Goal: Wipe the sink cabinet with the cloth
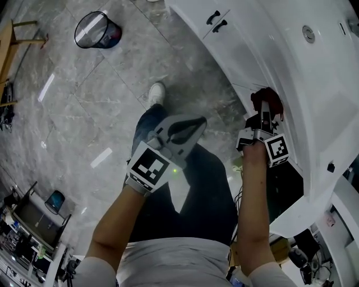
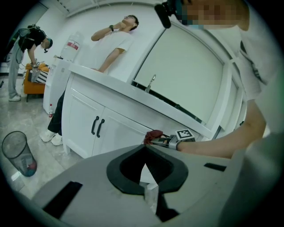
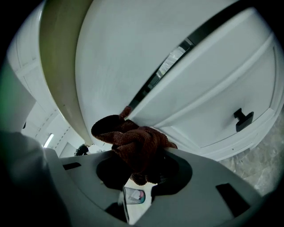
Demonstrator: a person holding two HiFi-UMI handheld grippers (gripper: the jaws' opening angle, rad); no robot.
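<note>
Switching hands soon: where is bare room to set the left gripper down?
Bare floor tiles lie between the mesh waste bin, the shoe and the cabinet doors. Crowded: the equipment at lower left, and around the cloth in the right gripper.

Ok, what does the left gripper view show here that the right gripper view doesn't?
Only the left gripper view: the mesh bin, the tap, the paired door handles, two bystanders, and the right hand-held gripper seen from outside. Only the right gripper view: the cloth close up, pinched in its own jaws at the sink cabinet front, plus one single handle. Both share the brown cloth and the white sink cabinet.
</note>
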